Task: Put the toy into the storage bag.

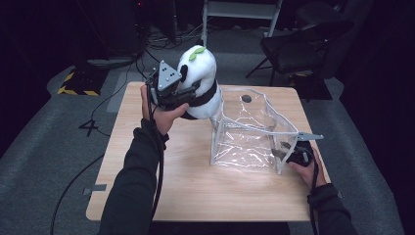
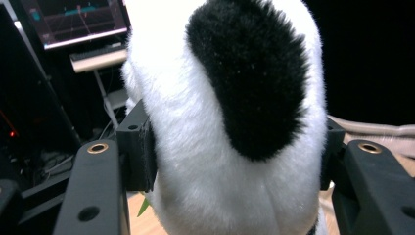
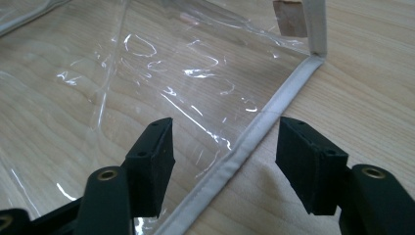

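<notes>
The left gripper [image 1: 188,93] pinches the plush panda [image 1: 198,81], held upright, long axis vertical, above the clear bag's [image 1: 247,134] far-left corner. The right gripper [image 3: 222,156], jaws spread, straddles the bag's white edge binding [image 3: 254,137] without touching it; bare table [image 1: 195,186] lies nearer the person.

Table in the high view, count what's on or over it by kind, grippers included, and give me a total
Plush panda: 1
Clear plastic bag: 1
Grippers: 2, the left gripper shut on the panda, the right gripper open at the bag's edge
Total: 4
</notes>
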